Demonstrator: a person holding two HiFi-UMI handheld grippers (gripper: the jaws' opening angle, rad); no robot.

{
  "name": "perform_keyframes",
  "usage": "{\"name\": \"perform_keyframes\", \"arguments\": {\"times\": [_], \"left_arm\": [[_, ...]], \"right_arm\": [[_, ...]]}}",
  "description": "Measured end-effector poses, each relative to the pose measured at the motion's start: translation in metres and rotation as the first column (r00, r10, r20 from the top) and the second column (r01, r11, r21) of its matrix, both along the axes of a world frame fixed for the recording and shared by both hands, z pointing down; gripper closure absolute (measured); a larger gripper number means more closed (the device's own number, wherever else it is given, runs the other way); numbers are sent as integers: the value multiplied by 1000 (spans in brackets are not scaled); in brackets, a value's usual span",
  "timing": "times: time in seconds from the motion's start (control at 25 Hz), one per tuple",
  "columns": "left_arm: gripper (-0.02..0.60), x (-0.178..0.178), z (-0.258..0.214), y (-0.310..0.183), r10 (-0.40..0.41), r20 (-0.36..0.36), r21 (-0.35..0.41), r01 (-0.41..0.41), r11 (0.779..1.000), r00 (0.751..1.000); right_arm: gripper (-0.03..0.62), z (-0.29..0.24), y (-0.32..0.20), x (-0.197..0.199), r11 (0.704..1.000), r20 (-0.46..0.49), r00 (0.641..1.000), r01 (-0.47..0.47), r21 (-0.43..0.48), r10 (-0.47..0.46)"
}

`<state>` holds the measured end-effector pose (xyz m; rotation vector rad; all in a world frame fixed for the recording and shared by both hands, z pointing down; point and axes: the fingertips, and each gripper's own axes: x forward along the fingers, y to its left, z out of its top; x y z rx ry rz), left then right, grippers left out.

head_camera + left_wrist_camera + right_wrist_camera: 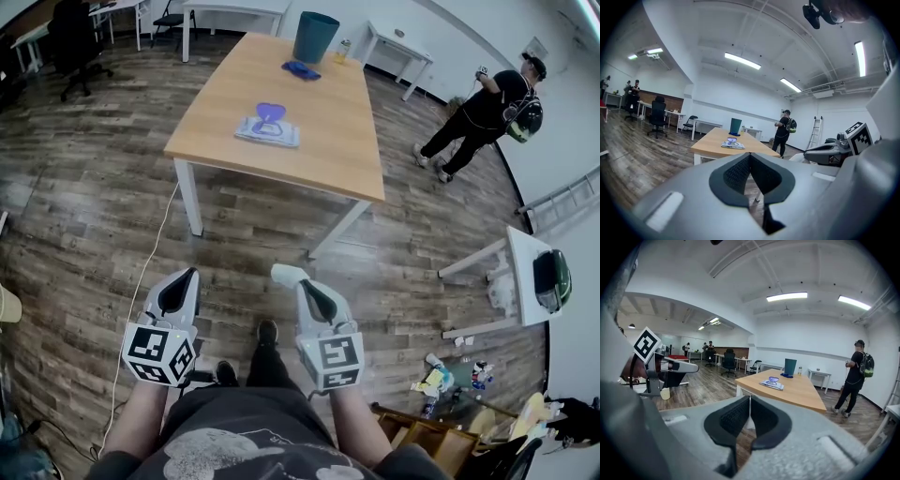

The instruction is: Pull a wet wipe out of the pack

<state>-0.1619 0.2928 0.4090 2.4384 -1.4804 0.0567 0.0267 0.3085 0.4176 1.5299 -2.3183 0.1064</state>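
Wipe pack [267, 130] on table [314, 117]; left hand-held gripper [190, 273], right hand-held gripper [282, 273] jaws together; shoes [267, 331] head view only.

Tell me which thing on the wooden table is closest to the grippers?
The flat wipe pack with the purple lid, lying toward the near end. The tall teal bin and the small blue thing sit at the far end.

Head view steeply down from above, gripper views low and level, all three sharing distant table [314, 131], pack [267, 132].
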Motion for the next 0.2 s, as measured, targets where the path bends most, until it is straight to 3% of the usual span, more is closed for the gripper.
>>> {"name": "perform_keyframes", "arguments": {"times": [0.2], "left_arm": [[563, 0, 1, 5, 11, 4, -3, -11, 1000, 1000]], "right_arm": [[594, 1, 2, 2, 1000, 8, 1000, -12, -5, 12]]}}
